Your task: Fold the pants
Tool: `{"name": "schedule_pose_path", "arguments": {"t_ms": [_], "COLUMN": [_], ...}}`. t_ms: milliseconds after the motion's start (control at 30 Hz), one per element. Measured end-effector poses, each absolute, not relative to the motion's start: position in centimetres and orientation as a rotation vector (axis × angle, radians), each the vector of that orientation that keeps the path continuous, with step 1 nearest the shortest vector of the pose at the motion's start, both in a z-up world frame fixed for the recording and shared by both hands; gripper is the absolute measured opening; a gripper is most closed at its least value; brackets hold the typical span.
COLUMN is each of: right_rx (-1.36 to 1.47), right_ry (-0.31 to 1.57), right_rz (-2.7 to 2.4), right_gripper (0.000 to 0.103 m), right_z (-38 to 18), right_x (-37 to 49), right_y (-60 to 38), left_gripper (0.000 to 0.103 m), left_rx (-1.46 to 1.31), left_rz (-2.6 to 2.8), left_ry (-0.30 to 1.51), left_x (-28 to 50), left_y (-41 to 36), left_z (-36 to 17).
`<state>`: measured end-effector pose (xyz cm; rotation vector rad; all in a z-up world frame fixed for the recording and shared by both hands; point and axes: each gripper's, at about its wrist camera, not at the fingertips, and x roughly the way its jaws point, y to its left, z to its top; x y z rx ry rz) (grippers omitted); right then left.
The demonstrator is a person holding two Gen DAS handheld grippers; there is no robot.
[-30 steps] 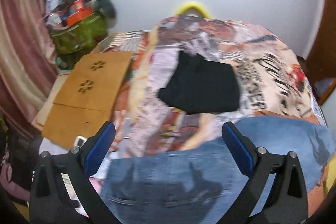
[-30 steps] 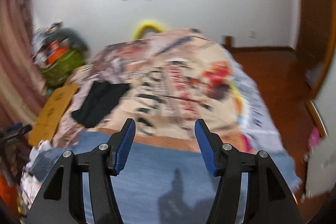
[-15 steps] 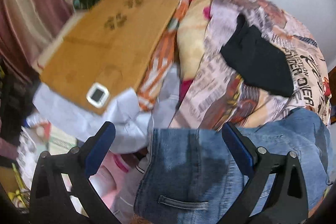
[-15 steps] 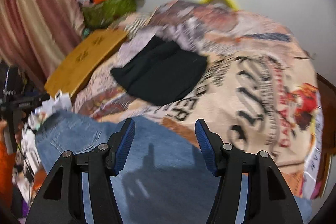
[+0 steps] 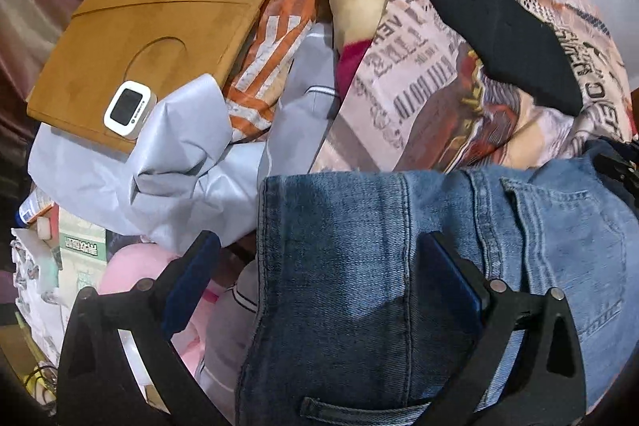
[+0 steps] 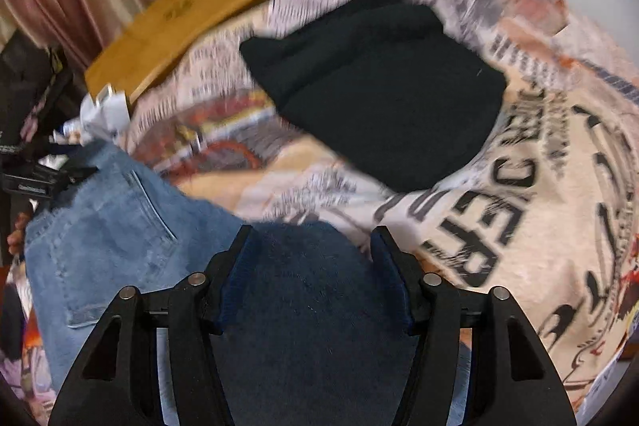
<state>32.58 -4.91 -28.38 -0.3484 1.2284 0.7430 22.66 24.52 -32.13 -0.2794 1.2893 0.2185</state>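
Observation:
Blue jeans (image 5: 519, 246) lie across the near side of the bed, back pocket up. My left gripper (image 5: 315, 246) stands wide open and points steeply down over their left edge. Its right finger (image 5: 451, 278) is over the denim and its left finger (image 5: 191, 266) hangs past the bed's side. In the right wrist view the jeans (image 6: 104, 226) stretch to the left. My right gripper (image 6: 313, 238) is closing its jaws on a raised, shadowed fold of denim (image 6: 311, 306), which fills the gap between both pads.
A folded black garment (image 6: 379, 98) lies on the printed blanket (image 6: 539, 206) beyond the jeans. Left of the bed are a wooden lap tray (image 5: 159, 18) with a white timer (image 5: 129, 108), pale grey cloth (image 5: 179, 178) and pink things (image 5: 131, 274).
Both grippers have come down close to the jeans. The left one swung to their left edge and tilted downward. The right one narrowed its jaws around a fold of denim.

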Motion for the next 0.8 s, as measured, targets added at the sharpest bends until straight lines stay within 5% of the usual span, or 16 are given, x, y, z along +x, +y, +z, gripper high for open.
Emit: {"name": "schedule_pose_path", "arguments": {"t_ms": [67, 167, 567, 667, 800], "right_rx": [-0.384, -0.455, -0.508, -0.446, -0.39], "right_ry": [1.209, 1.163, 1.095, 1.098, 1.058], "right_rz": [0.746, 0.719, 0.61, 0.607, 0.62], "right_gripper": [0.035, 0.012, 0.007, 0.012, 0.044], "right_z": [-28.7, -28.4, -27.0, -25.3, -22.8], "right_x": [31.9, 30.9, 30.3, 29.7, 27.6], "right_y": [-4.5, -4.0, -4.5, -5.8, -7.5], "left_gripper": [0.096, 0.095, 0.093, 0.093, 0.094], "left_rx": [-0.273, -0.224, -0.112, -0.1, -0.245], "left_rz": [0.224, 0.252, 0.369, 0.401, 0.382], "left_ry": [1.277, 1.251, 1.24, 1.179, 1.126], "left_x": [22.4, 21.8, 18.6, 17.2, 15.1], "left_y": [24.4, 23.8, 23.6, 24.1, 25.4], "left_z": [-32.2, -32.3, -31.2, -28.5, -25.7]}}
